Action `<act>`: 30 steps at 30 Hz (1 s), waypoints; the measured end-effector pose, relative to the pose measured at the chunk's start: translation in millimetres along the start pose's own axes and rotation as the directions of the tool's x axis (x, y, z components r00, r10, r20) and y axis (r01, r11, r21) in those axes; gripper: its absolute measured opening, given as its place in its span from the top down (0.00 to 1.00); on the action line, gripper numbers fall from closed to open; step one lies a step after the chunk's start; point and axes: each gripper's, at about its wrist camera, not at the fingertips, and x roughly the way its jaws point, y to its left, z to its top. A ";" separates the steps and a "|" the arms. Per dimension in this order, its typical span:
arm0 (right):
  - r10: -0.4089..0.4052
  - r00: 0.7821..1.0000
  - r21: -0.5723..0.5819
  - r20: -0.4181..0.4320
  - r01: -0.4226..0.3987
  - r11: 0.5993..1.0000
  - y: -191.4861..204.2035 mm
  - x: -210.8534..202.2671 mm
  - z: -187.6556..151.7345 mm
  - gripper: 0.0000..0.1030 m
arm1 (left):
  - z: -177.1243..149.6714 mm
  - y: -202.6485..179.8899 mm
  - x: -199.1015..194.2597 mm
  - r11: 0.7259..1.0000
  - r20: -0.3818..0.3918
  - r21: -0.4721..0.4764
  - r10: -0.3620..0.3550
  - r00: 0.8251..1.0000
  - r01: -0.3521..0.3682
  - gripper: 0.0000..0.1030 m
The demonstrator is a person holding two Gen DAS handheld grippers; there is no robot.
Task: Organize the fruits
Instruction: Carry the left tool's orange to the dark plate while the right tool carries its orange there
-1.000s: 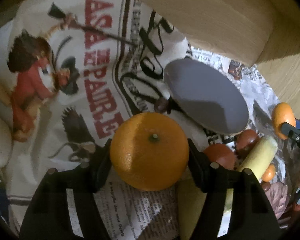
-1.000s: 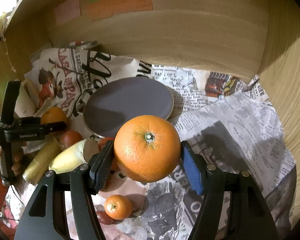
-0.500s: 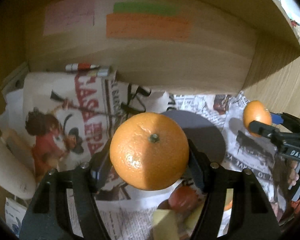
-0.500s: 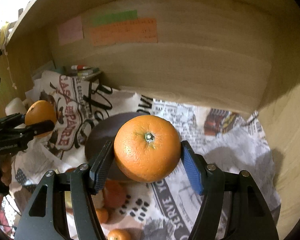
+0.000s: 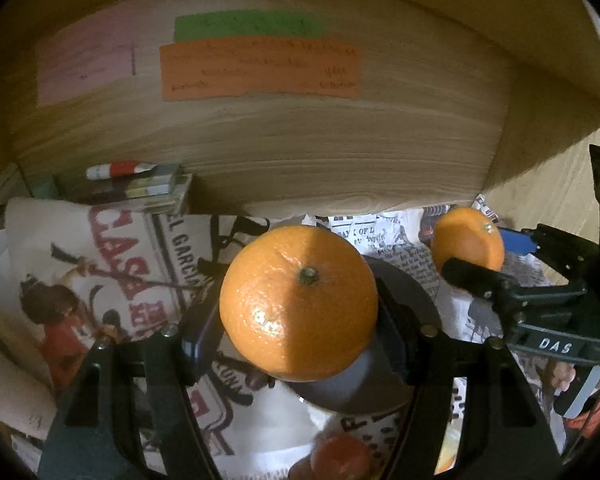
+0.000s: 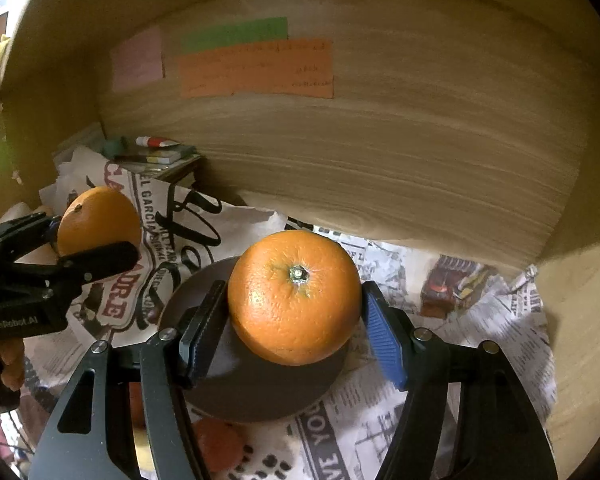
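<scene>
Wood-grain panelling [image 6: 420, 152] closes off the back and sides of the nook we work in, and printed newspaper [image 6: 480, 320] covers the desk below.

Our left gripper [image 5: 300, 312] has its fingers [image 5: 198, 340] clamped on an orange [image 5: 299, 304], stem end facing the camera, held up clear of the paper. Our right gripper [image 6: 294, 316] pinches a second orange [image 6: 294, 298] the same way, the black pad on one side and the blue ribbed pad [image 6: 382, 344] just at its other side. From the left wrist view we see that right-hand orange out at the right edge; from the right wrist view we see the left-hand one at the left, and both hang above the desk.

Under the two fruits lies a dark grey round plate [image 6: 256, 392], flat on the newspaper and bare. Smaller orange-red fruits [image 5: 342, 460] show blurred at the bottom edge, nearer to us than the plate.

Reading what we can: the right gripper's body bears "DAS" [image 5: 555, 345], the left one "GenRobot.AI" [image 6: 12, 324]. A large sheet at the left [image 5: 112, 280] carries red block letters, "CASA" among them, with black script and a cartoon figure in red. Nearer us the newsprint shows "VE YOU".

On the back panel are a pink note [image 5: 84, 68], a green strip [image 5: 248, 26] and an orange note [image 5: 260, 72] with handwriting too faint for us to read. A red-and-white tube [image 5: 118, 169] rests on a small stack of booklets [image 5: 148, 192] in the back left corner.
</scene>
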 end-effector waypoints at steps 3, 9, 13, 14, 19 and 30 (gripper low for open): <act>0.007 1.000 -0.001 -0.020 -0.007 1.000 -2.1 12.8 4.0 0.39 | 6.8 1.1 16.7 1.000 -0.034 -0.005 -0.019 0.999 0.019 0.34; 0.015 0.996 0.005 -0.089 -0.015 1.000 -8.3 47.5 6.3 0.39 | 14.2 3.4 58.3 0.999 -0.120 -0.009 -0.040 0.992 0.039 0.34; 0.028 0.987 0.017 -0.160 -0.026 1.000 -14.2 74.6 3.9 0.39 | 15.8 1.2 85.5 0.998 -0.183 -0.003 -0.064 0.981 0.065 0.34; 0.028 0.985 0.017 -0.173 -0.025 1.000 -14.9 79.9 2.6 0.39 | 15.7 0.4 91.6 0.998 -0.197 0.001 -0.066 0.978 0.068 0.34; 0.013 0.974 -0.011 -0.225 -0.016 1.000 -15.6 101.3 -3.8 0.39 | 14.2 4.2 115.1 0.997 -0.261 -0.019 -0.079 0.962 0.077 0.34; -0.006 0.964 -0.071 -0.265 -0.013 0.997 -8.7 127.8 -9.4 0.39 | 6.2 -1.5 147.3 0.998 -0.336 -0.003 -0.065 0.940 0.068 0.34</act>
